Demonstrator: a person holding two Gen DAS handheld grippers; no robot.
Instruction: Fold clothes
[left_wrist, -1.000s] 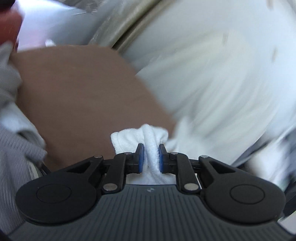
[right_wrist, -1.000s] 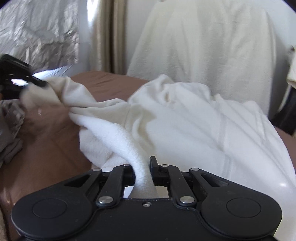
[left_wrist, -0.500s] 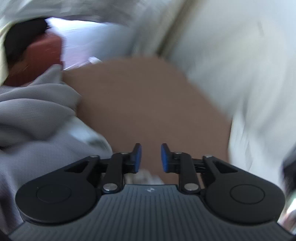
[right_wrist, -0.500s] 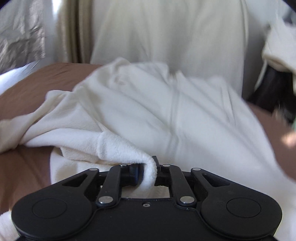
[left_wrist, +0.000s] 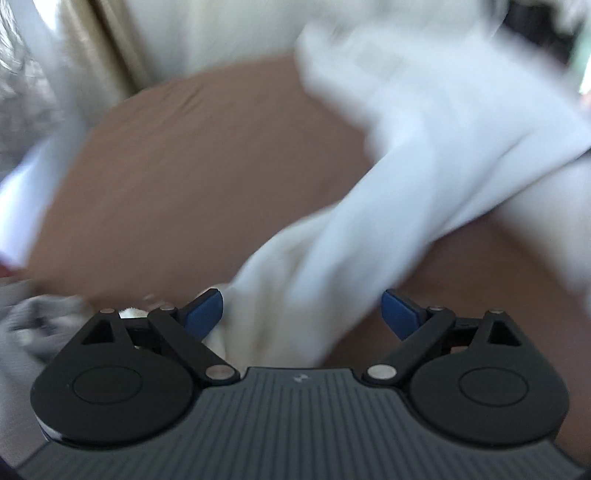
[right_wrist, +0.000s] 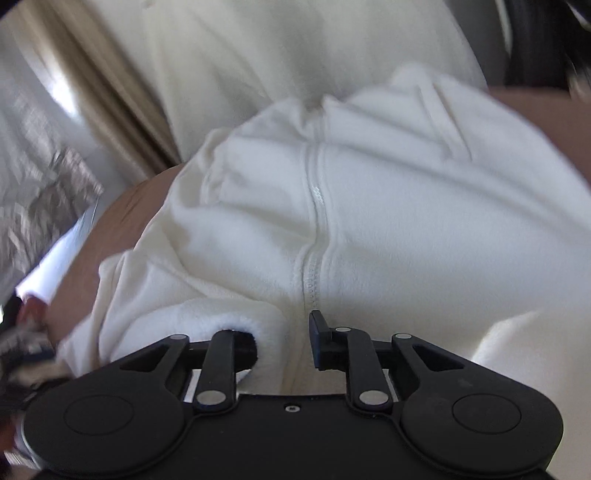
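A white fleece jacket (right_wrist: 388, 206) with a centre zipper (right_wrist: 314, 221) lies bunched on the brown bed sheet (left_wrist: 192, 177). In the left wrist view its sleeve (left_wrist: 332, 266) trails down between my wide-open left gripper (left_wrist: 301, 314) fingers; the image is blurred. In the right wrist view my right gripper (right_wrist: 282, 339) stands partly open just over the jacket's lower edge. A fleece cuff (right_wrist: 221, 325) wraps over its left finger, which is mostly hidden.
A grey garment (left_wrist: 33, 325) lies at the left of the left wrist view. A cream cloth-draped chair back (right_wrist: 295, 55), a beige curtain (right_wrist: 99, 92) and silver foil-like material (right_wrist: 40, 206) stand behind the bed.
My left gripper let go of the white fleece, swung left over the grey garment, then back with jaws wide open. My right gripper loosened its pinch and moved in close over the jacket.
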